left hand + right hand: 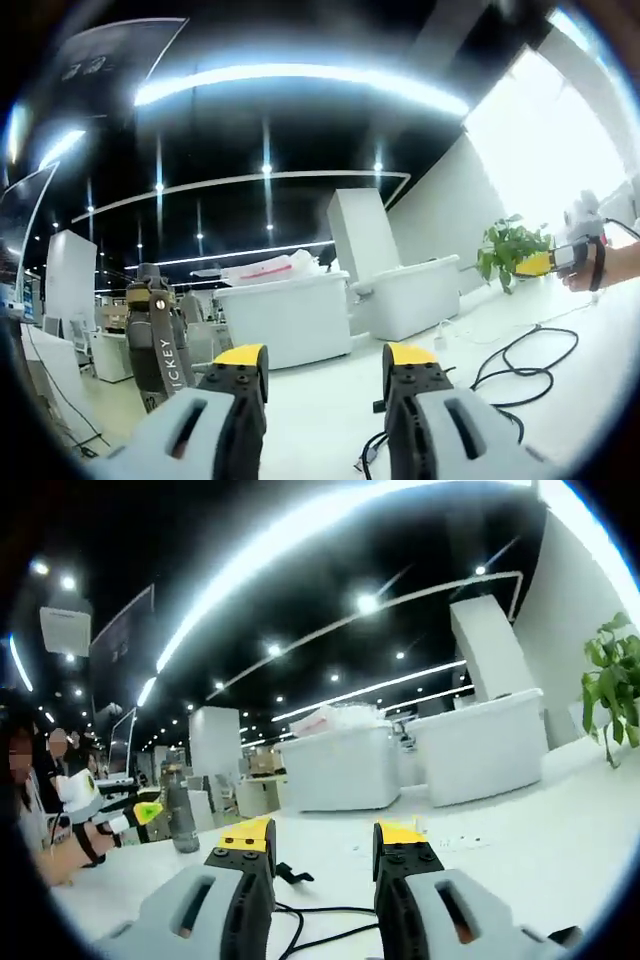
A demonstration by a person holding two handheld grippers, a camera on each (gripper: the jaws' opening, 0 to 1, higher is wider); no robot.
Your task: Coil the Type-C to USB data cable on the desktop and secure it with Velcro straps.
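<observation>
A black data cable (527,352) lies in loose loops on the white desk (330,410), to the right of my left gripper (326,358). That gripper is open, its yellow-tipped jaws apart with nothing between them. A hand holds my right gripper (552,262) far to the right, above the desk. In the right gripper view the cable (318,914) runs across the desk low between the jaws of my right gripper (322,835), which is open and empty. A small black piece (288,873) lies by the cable; I cannot tell what it is. The left gripper (125,818) shows at the left.
A dark bottle (156,335) stands on the desk at the left, the same bottle (180,818) showing in the right gripper view. A potted plant (510,250) stands at the desk's far right. White partitions (285,315) rise behind. People sit at the left (45,810).
</observation>
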